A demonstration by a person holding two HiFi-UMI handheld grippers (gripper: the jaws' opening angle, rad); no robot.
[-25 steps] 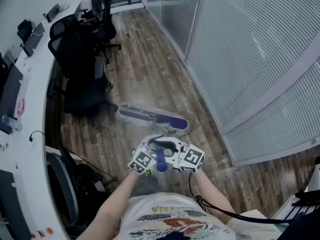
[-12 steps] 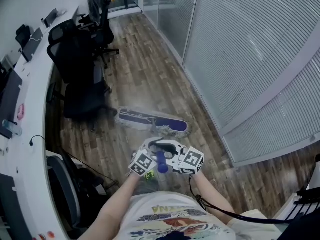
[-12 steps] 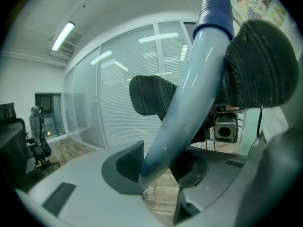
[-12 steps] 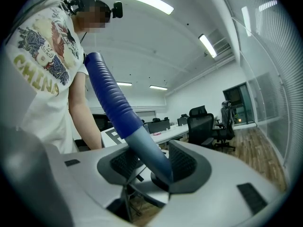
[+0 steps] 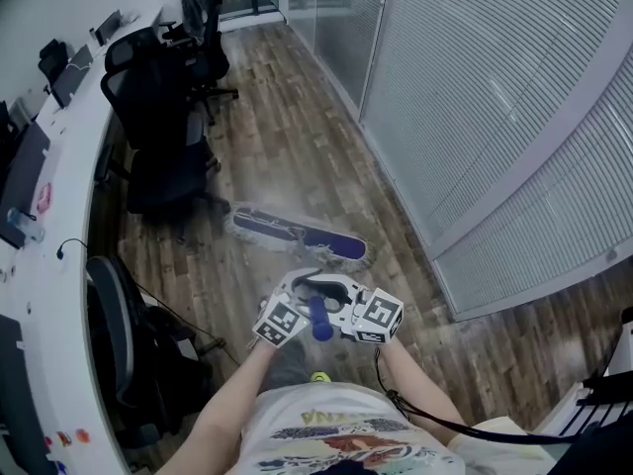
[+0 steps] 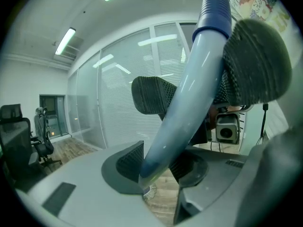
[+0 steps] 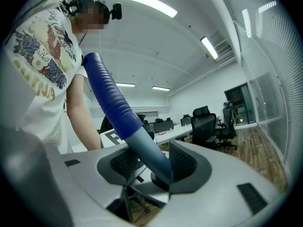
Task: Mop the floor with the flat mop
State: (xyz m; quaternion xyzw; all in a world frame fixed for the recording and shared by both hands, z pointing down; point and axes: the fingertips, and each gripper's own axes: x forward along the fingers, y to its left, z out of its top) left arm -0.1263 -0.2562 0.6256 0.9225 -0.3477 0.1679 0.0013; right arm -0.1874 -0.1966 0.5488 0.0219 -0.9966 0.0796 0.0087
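Note:
The flat mop's head [image 5: 297,236], purple with a pale fringe, lies flat on the wood floor ahead of me, angled from upper left to lower right. Its handle [image 5: 318,317] comes up to my chest and ends in a dark blue grip. My left gripper [image 5: 302,295] and right gripper [image 5: 336,297] face each other and are both shut on the handle. In the left gripper view the pale blue pole [image 6: 189,93] runs between the pads of the left gripper [image 6: 156,167]. The right gripper view shows the pole [image 7: 144,150] clamped in the right gripper [image 7: 149,167] just below the blue grip [image 7: 109,98].
Black office chairs [image 5: 163,137] stand just left of the mop head, and another chair [image 5: 114,334] is close at my lower left. A long white desk [image 5: 49,216] runs along the left. A glass wall with blinds [image 5: 475,117] lines the right. A cable [image 5: 435,419] hangs by my right arm.
The mop head has slid slightly to the left on the floor. The chair at my lower left shows more fully. Both grippers keep their hold on the handle.

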